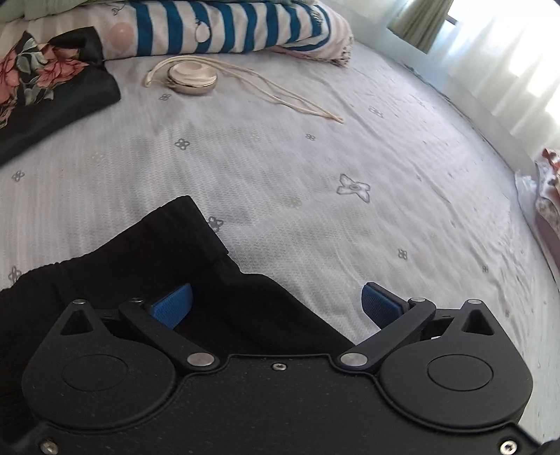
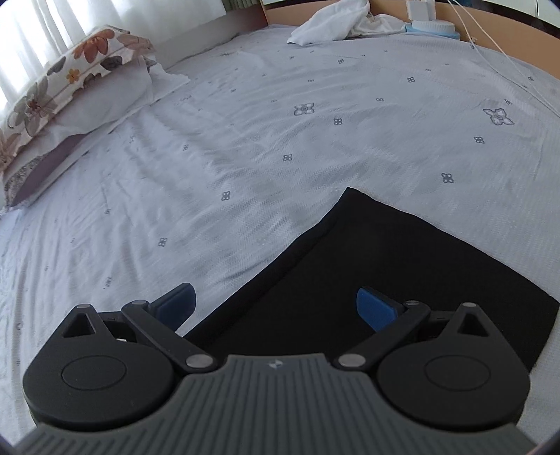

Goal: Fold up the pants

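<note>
Black pants (image 1: 147, 259) lie flat on the pale bedsheet (image 1: 315, 157). In the left wrist view their gathered waistband end fills the lower left. My left gripper (image 1: 276, 304) hovers over that edge, open wide, its blue pads (image 1: 173, 304) apart with only loose cloth beneath. In the right wrist view the pants (image 2: 385, 266) show as a flat dark panel with a straight edge and a corner at the lower right. My right gripper (image 2: 276, 304) is open above that edge, one pad over the sheet, the other over the cloth.
A round cream case with a long cord (image 1: 190, 78), a dark floral garment (image 1: 45, 94) and a blue-striped blanket (image 1: 227, 28) lie at the far side. A floral pillow (image 2: 70, 87), white cloth (image 2: 332, 21) and a wooden headboard (image 2: 507, 31) border the bed.
</note>
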`<state>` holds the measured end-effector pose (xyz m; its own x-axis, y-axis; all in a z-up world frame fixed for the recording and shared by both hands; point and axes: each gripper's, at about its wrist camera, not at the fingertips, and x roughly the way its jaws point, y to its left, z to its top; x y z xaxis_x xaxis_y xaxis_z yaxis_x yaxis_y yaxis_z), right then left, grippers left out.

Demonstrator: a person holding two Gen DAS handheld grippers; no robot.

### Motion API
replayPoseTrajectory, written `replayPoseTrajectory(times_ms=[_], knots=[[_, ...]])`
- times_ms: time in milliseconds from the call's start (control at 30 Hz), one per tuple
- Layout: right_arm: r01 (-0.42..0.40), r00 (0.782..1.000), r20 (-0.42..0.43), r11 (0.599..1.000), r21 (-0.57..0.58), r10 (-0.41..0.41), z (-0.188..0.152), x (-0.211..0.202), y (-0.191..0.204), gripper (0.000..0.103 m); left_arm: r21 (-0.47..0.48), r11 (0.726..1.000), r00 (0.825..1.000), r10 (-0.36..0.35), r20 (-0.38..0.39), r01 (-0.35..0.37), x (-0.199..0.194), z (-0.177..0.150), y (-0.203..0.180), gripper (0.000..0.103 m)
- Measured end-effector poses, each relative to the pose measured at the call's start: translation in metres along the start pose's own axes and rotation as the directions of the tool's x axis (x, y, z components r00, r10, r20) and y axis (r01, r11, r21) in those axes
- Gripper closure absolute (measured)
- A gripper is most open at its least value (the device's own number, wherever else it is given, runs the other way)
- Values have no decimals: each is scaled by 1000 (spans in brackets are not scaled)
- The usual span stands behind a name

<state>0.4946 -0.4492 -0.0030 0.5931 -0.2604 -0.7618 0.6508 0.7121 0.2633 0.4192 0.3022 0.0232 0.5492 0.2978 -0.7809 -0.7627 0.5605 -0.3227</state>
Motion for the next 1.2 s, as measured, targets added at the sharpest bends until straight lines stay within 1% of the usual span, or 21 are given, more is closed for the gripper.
replayPoseTrajectory(times_ms=[100,200,267,333,400,433,500,533,567,600,633,667,700,733,767,800,867,967,1067,1167,1200], knots=[[37,999,-27,999,3,-37,1,21,9,0,8,999,999,51,-13,-51,3,2,-8,0],[90,996,-16,995,-34,-90,1,29,21,0,35,991,992,127,-21,-126,9,1,-20,0],[126,991,-39,989,-77,-130,0,35,27,0,71,981,983,185,-24,-183,13,-1,-31,0],[163,984,-54,977,-138,-172,-2,38,35,0,124,964,970,241,-22,-237,18,-5,-42,0],[185,979,-58,970,-155,-196,-4,38,38,0,157,950,962,273,-6,-268,20,-9,-49,0],[191,978,-61,971,-147,-202,-3,37,37,4,151,951,962,272,1,-269,19,-11,-49,0],[209,975,-54,969,-131,-218,-2,32,32,18,154,951,963,269,9,-267,17,-11,-47,4],[213,974,-51,969,-124,-220,-1,28,31,30,163,949,963,270,14,-269,15,-12,-48,7],[225,971,-51,967,-120,-232,-1,24,29,46,169,947,962,273,21,-273,12,-14,-47,14],[242,967,-49,963,-118,-249,0,21,27,54,173,945,960,277,30,-278,9,-14,-45,24],[240,968,-52,965,-109,-247,2,17,22,62,171,943,959,282,42,-285,5,-14,-41,31],[217,973,-64,972,-91,-224,3,14,16,70,166,943,957,283,58,-289,0,-15,-39,48],[201,976,-74,977,-74,-206,3,10,9,75,159,941,954,291,79,-300,-5,-15,-35,68],[194,977,-74,979,-61,-198,3,6,3,89,153,945,956,278,93,-290,-9,-15,-30,76],[183,980,-71,982,-44,-186,2,2,-4,93,150,956,966,242,94,-254,-13,-16,-24,88],[156,985,-71,988,-18,-157,0,-2,-14,94,147,967,976,198,91,-210,-17,-16,-17,95],[101,992,-78,994,51,-96,-3,-10,-35,99,135,979,987,143,77,-152,-24,-15,-4,98],[30,997,-77,986,162,-17,-8,-25,-70,101,87,993,997,72,41,-76,-34,-10,18,99],[-17,997,-69,973,228,33,-13,-40,-97,101,36,999,1000,11,12,-12,-49,-4,36,100],[-81,991,-74,947,312,109,-14,-57,-120,101,35,999,999,-34,24,33,-71,1,49,100],[-104,989,-68,941,321,133,-14,-63,-125,101,39,998,998,-47,29,46,-79,3,52,100]])
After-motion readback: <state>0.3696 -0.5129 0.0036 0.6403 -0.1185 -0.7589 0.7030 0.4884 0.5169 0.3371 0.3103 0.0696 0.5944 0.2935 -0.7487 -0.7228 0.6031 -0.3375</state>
